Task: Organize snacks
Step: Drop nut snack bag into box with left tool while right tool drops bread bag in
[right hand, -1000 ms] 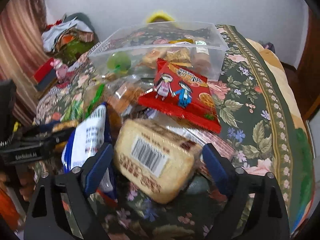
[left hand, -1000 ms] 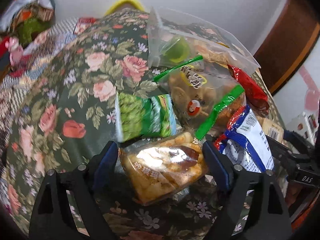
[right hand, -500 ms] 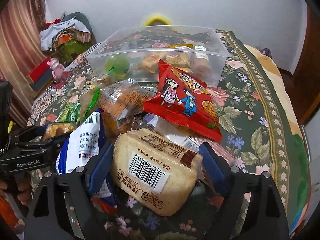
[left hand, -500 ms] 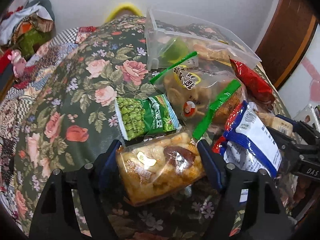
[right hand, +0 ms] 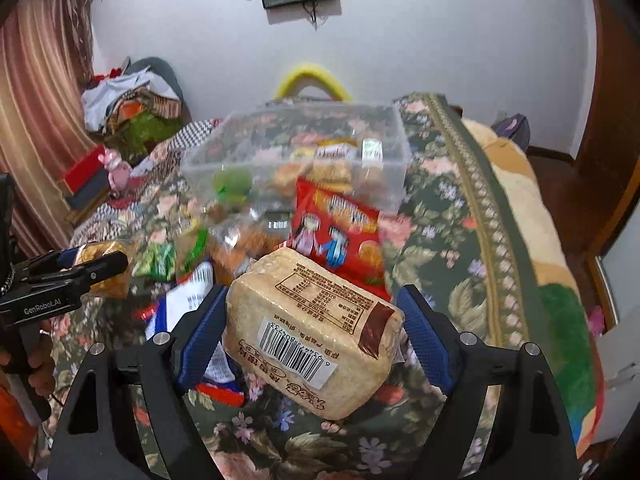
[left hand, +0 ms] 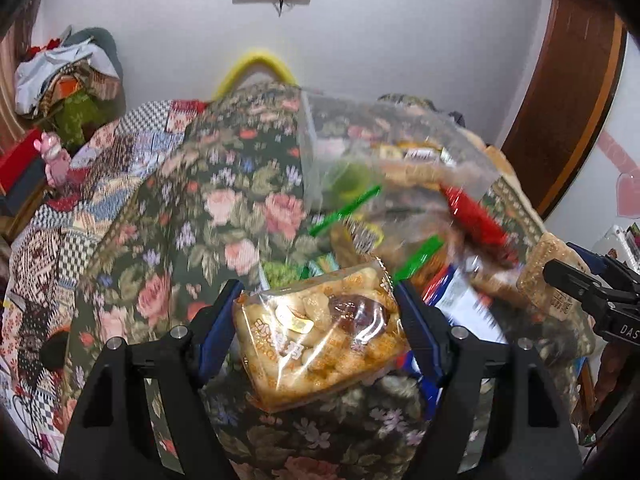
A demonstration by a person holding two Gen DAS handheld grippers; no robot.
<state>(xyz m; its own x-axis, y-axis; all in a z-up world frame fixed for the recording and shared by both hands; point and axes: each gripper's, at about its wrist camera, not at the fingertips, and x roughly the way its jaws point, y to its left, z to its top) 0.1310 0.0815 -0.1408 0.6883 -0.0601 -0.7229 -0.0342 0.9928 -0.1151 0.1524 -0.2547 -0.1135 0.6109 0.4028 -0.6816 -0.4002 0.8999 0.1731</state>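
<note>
Your left tool grips a clear bag of peanut snacks, your right tool a pale rice cake pack, both clear of the floral bed cover; beyond lie loose snack bags, then the clear plastic box

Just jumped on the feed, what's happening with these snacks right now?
A person is sorting snacks on a floral bedspread. The left gripper is shut on a clear bag of peanut snacks, and the right gripper on a beige rice cake pack. Both packs are off the pile. The clear plastic bin beyond already holds several snacks.
</note>
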